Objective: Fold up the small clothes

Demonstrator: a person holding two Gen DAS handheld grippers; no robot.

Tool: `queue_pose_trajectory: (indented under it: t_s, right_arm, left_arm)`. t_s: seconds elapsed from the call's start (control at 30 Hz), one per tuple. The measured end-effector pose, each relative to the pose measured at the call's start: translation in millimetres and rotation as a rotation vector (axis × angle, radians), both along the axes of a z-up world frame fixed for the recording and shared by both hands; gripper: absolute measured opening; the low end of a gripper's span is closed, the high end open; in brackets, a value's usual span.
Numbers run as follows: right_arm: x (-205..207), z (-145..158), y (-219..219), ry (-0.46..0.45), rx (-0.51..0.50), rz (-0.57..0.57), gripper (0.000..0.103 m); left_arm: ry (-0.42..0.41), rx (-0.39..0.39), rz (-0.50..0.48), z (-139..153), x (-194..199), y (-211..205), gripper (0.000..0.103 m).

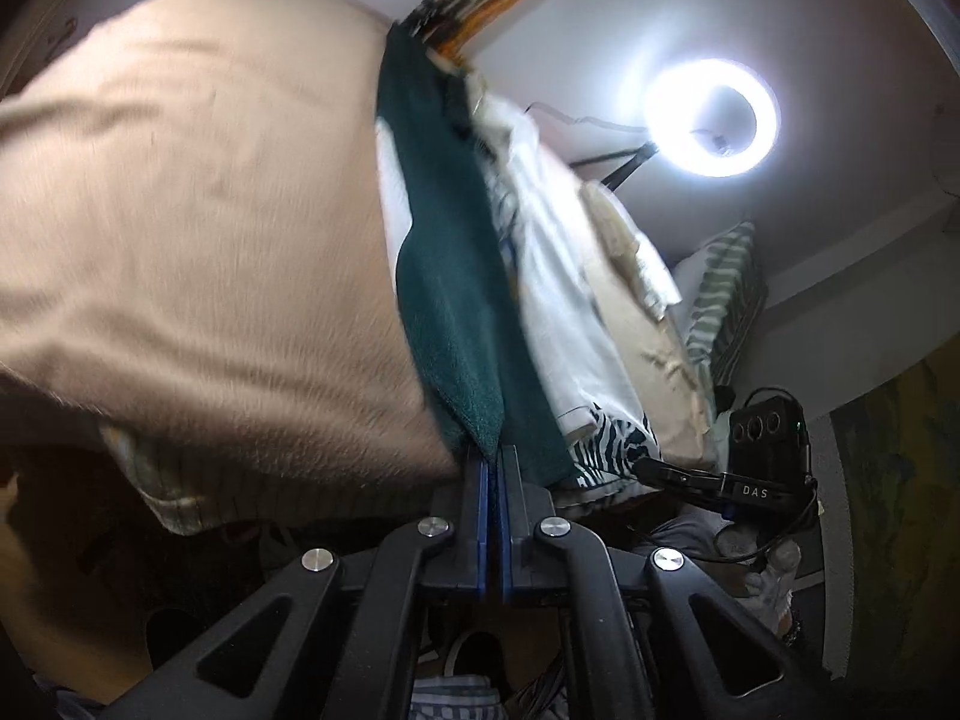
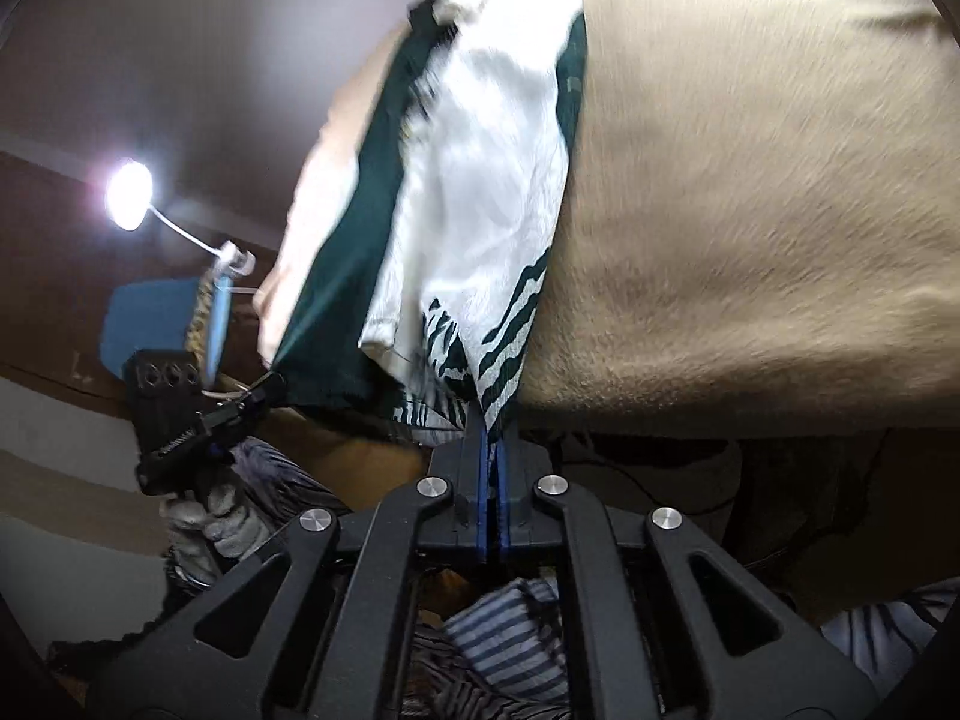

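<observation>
A small garment (image 1: pixel 444 276), dark green and white with a zebra-striped hem, lies on a beige fuzzy blanket (image 1: pixel 198 228). My left gripper (image 1: pixel 493 456) is shut on its dark green corner. In the right wrist view the same garment (image 2: pixel 480 192) stretches away from my right gripper (image 2: pixel 493 438), which is shut on the green-and-white striped hem. Each gripper shows in the other's view: the right gripper (image 1: pixel 651 469) holds the striped edge, and the left gripper (image 2: pixel 270 387) pinches the green corner. Both views are blurred.
A ring light (image 1: pixel 711 117) glares above, and shows as a bright lamp (image 2: pixel 129 195) at the left. A striped pillow (image 1: pixel 726 294) lies beyond the garment. Gloved hands (image 2: pixel 210 516) hold the grippers. Blue-striped cloth (image 2: pixel 510 630) lies below the bed edge.
</observation>
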State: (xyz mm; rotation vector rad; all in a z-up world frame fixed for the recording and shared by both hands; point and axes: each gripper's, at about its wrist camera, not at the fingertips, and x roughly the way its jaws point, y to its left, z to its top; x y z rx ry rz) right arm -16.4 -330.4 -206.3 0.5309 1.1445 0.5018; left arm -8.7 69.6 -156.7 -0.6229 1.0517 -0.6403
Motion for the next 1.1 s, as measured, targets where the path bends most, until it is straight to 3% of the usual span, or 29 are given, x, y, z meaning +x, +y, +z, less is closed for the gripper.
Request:
queue_pose_trajectory:
  t_s: [0.1, 0.3, 0.53, 0.93, 1.1]
  right_arm:
    - [-4.5, 9.8, -6.3, -0.046, -0.015, -0.012, 0.003]
    - [-2.6, -16.9, 3.9, 0.021, -0.047, 0.006, 0.003]
    - [10.2, 5.5, -5.1, -0.024, 0.007, -0.004, 0.003]
    - [91.0, 45.7, -19.1, -0.103, 0.044, -0.046, 0.003]
    - [141.5, 42.9, -21.5, -0.086, 0.050, -0.076, 0.003]
  left_arm:
    - [-0.020, 0.023, -0.010, 2.6, -2.4, -2.2, 0.000]
    - [0.060, 0.043, -0.014, -27.9, -0.7, -6.0, 0.000]
    - [0.010, 0.050, -0.016, -3.8, 8.7, -0.9, 0.000]
    - [-0.098, 0.031, 0.035, 39.0, 103.3, -21.3, 0.000]
    - [-0.104, 0.047, 0.068, 35.9, 150.8, -23.7, 0.000]
